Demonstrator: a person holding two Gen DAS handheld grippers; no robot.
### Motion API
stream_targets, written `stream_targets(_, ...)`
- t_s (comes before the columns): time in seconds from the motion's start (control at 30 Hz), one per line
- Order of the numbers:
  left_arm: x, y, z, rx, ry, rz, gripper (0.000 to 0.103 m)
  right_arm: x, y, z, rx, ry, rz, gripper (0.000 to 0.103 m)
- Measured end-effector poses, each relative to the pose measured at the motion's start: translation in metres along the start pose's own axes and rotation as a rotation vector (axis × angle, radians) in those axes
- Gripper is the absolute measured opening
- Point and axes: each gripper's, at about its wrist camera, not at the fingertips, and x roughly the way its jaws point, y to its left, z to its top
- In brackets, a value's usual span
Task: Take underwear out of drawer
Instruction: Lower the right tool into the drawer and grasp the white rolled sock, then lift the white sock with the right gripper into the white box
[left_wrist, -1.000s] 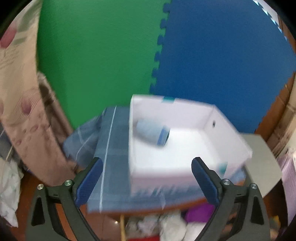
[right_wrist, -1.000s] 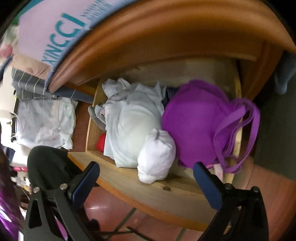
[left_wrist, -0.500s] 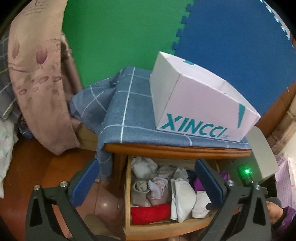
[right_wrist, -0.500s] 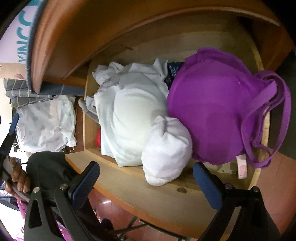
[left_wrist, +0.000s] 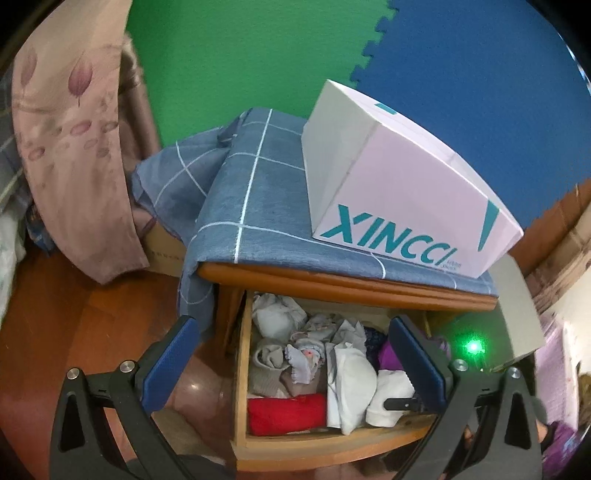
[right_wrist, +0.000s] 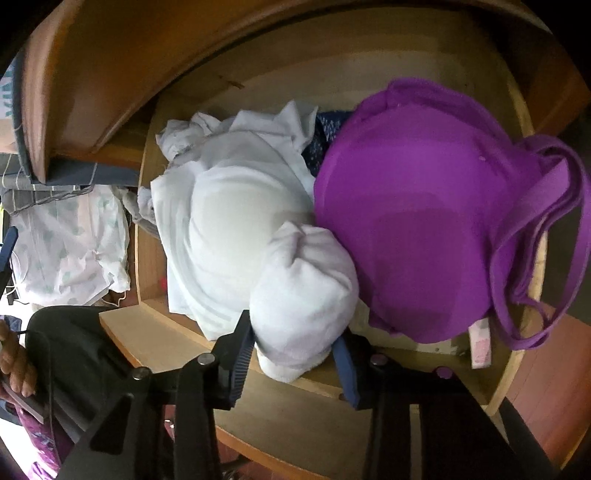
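Closing around a rolled white bundle of underwear (right_wrist: 304, 291), the right hand-held gripper (right_wrist: 293, 354) is seen with both pads pressed into the cloth at the front of the open wooden drawer (left_wrist: 242, 373). Beside the bundle, a purple bra (right_wrist: 424, 221) and a white garment (right_wrist: 221, 229) are packed. The left hand-held gripper (left_wrist: 291, 354) is held wide and empty above the drawer. A pink box (left_wrist: 406, 199) is set on a blue checked cloth (left_wrist: 258, 192).
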Motion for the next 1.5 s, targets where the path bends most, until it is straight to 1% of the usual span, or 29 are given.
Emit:
stream_targets(0.1,0.000,0.007,0.000,-0.042,0.003,-0.002,0.102,-0.023,0.006,-0.006,-0.026,-0.060,0.022,0.040)
stream_targets(0.27,0.000,0.009,0.000,-0.053,0.005,-0.007,0.102,-0.064,0.018,-0.021,-0.058,-0.153,0.080,0.040)
stream_targets(0.4,-0.001,0.001,-0.001,-0.010,0.000,0.003,0.102,-0.104,0.031,-0.034,-0.091,-0.213,0.116,0.040)
stream_targets(0.57,-0.003,-0.012,-0.003,0.066,-0.004,0.016,0.102,-0.185,0.061,-0.043,-0.172,-0.335,0.140,0.040)
stream_targets(0.63,-0.003,-0.017,-0.005,0.087,-0.008,0.021,0.102,-0.218,0.073,-0.041,-0.202,-0.389,0.137,0.040)
stream_targets(0.67,0.000,-0.018,-0.006,0.088,0.003,0.025,0.102,-0.233,0.079,-0.038,-0.216,-0.410,0.135,0.040)
stream_targets(0.77,0.016,-0.017,-0.009,0.055,0.100,0.047,0.102,-0.272,0.096,-0.025,-0.250,-0.470,0.112,0.040)
stream_targets(0.8,0.016,-0.016,-0.009,0.050,0.101,0.057,0.102,-0.280,0.101,-0.019,-0.258,-0.485,0.101,0.040)
stream_targets(0.83,0.015,-0.015,-0.009,0.050,0.085,0.060,0.102,-0.292,0.107,-0.012,-0.268,-0.505,0.087,0.040)
stream_targets(0.9,0.007,-0.014,-0.008,0.048,0.034,0.028,0.102,-0.305,0.116,0.002,-0.278,-0.529,0.070,0.040)
stream_targets(0.97,0.004,-0.012,-0.008,0.044,0.011,-0.009,0.102,-0.312,0.125,0.023,-0.284,-0.543,0.052,0.040)
stream_targets(1.1,0.002,-0.015,-0.010,0.065,-0.010,-0.005,0.102,-0.312,0.136,0.069,-0.275,-0.529,0.008,0.040)
stream_targets(1.17,0.001,-0.021,-0.010,0.090,-0.022,-0.005,0.102,-0.304,0.142,0.095,-0.271,-0.502,-0.027,0.040)
stream_targets(1.27,0.000,-0.026,-0.012,0.113,-0.020,-0.045,0.102,-0.288,0.143,0.129,-0.264,-0.460,-0.091,0.040)
stream_targets(1.33,0.000,-0.027,-0.013,0.111,-0.026,-0.060,0.102,-0.276,0.144,0.147,-0.256,-0.434,-0.126,0.040)
stream_targets(1.43,-0.001,-0.025,-0.011,0.088,-0.027,-0.086,0.102,-0.259,0.142,0.173,-0.238,-0.405,-0.155,0.040)
stream_targets(1.47,-0.002,-0.024,-0.011,0.079,-0.036,-0.088,0.102,-0.254,0.141,0.177,-0.234,-0.398,-0.164,0.040)
stream_targets(1.5,-0.005,-0.022,-0.011,0.072,-0.057,-0.072,0.102,-0.249,0.141,0.183,-0.230,-0.391,-0.175,0.040)
